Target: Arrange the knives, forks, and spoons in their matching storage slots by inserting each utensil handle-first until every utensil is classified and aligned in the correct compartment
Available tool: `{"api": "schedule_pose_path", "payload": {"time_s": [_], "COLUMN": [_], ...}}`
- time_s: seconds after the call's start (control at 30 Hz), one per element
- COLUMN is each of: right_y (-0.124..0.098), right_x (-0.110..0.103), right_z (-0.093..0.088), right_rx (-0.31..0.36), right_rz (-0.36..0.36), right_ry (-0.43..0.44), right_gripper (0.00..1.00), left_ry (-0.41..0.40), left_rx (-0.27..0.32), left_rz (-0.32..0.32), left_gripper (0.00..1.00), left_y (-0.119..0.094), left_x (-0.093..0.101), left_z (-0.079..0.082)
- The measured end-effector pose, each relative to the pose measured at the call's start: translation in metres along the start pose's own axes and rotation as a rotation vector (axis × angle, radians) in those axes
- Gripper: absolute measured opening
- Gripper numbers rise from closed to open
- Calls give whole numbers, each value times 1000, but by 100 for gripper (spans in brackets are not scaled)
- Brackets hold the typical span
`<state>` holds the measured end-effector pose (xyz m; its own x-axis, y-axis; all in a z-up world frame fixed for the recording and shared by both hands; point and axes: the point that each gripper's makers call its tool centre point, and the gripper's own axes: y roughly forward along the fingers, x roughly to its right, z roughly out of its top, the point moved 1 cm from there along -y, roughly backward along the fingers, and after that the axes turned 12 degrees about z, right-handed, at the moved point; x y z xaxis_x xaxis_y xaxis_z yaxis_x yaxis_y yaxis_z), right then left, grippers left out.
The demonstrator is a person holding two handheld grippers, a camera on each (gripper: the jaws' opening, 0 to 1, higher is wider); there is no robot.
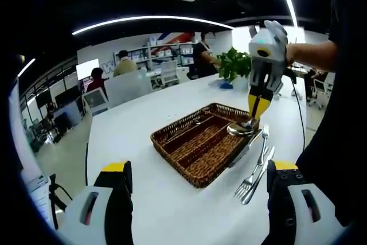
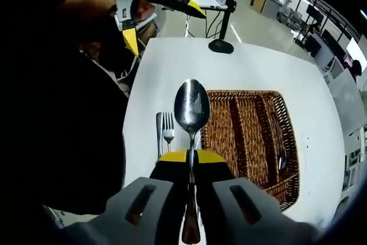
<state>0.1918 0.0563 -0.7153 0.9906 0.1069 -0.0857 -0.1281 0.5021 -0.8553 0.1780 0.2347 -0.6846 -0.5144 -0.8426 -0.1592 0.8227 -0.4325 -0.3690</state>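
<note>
One spoon [image 2: 191,107] rides pinched by its handle between the closed jaws of the right gripper [image 2: 191,156], bowl pointing to 12 o'clock, above the tabletop [image 2: 189,61] with the wicker tray [image 2: 289,142] at 3 o'clock. Turning the handle toward a slot before lowering would likely serve best. Left gripper [image 1: 198,185] hangs with jaws apart, holding nothing; a fork [image 1: 248,183] lies beside the tray.

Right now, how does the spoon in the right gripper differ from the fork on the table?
The spoon is clamped in the right gripper, raised off the table; the fork lies flat on the white table beside the wicker tray. The spoon ends in a rounded bowl, the fork in tines. Both are shiny metal.
</note>
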Motion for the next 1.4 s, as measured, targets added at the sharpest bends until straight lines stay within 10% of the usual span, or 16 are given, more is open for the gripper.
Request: {"api": "schedule_pose_path", "payload": {"time_s": [1.4], "right_y": [-27], "right_x": [68], "right_z": [0], "right_rx": [-2], "right_rz": [-62], "right_ry": [-46], "right_gripper": [0], "left_ry": [12], "left_rx": [-40], "left_rz": [5], "left_gripper": [100], "left_y": [0], "left_x": [-5], "left_z": [1]}}
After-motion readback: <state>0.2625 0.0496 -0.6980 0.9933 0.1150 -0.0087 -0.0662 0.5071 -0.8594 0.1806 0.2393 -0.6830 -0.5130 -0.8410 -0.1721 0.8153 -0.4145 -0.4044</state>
